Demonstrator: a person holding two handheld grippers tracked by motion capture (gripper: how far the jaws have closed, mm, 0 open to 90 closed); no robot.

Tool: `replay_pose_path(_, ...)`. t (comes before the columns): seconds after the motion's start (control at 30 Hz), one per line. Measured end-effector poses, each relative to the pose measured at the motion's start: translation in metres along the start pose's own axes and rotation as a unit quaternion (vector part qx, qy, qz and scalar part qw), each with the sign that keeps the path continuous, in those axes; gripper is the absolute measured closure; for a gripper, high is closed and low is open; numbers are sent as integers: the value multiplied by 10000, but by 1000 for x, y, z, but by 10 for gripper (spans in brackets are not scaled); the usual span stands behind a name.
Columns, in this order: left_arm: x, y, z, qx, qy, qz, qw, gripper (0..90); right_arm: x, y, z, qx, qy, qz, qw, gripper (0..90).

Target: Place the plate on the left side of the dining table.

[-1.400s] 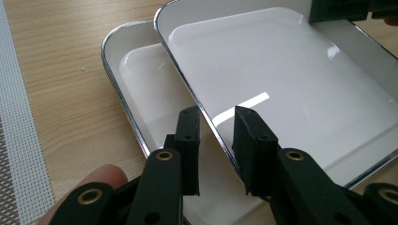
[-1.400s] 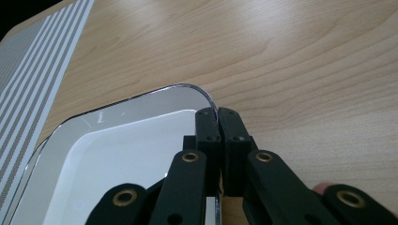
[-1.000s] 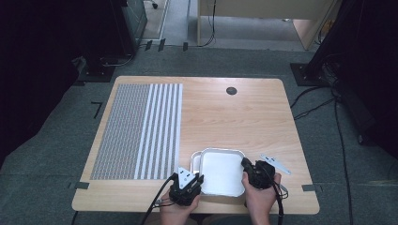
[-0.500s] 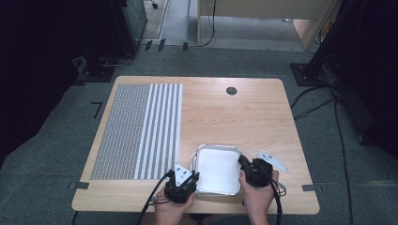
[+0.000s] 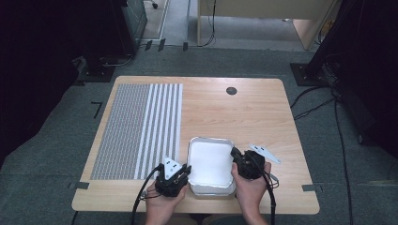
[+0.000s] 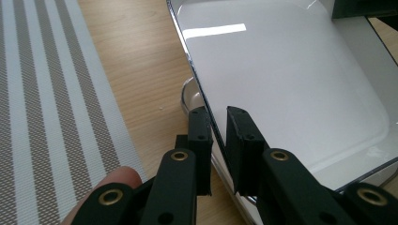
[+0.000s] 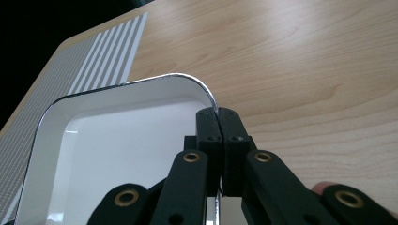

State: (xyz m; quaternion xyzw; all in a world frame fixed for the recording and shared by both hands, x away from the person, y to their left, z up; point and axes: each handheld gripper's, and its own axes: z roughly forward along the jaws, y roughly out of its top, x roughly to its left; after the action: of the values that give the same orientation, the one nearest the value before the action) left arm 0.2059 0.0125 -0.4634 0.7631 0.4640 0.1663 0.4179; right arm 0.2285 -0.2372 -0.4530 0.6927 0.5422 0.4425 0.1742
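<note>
Both tongs drew nearer, left tongs (image 6: 218, 140) (slightly spread) straddling the tray (image 5: 211, 161) rim, right tongs (image 7: 218, 140) pinching it.

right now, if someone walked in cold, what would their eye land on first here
Most likely the white tray at the near edge of the wooden table, gripped on both sides: the left gripper straddles its left rim, jaws slightly apart, and the right gripper is pinched shut on its right rim. Next, the grey-and-white striped mat lying flat on the table's left half.
</note>
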Motion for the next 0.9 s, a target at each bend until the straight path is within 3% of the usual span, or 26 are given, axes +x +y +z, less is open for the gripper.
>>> replay_pose_path(0.47,30,8,-13,-100,168,-174,9997,816,33,9,19,-15,148,-130,9998,895)
replay_pose_path(0.9,64,10,-25,-119,359,-353,9987,823,68,13,41,187,284,-199,9992,895)
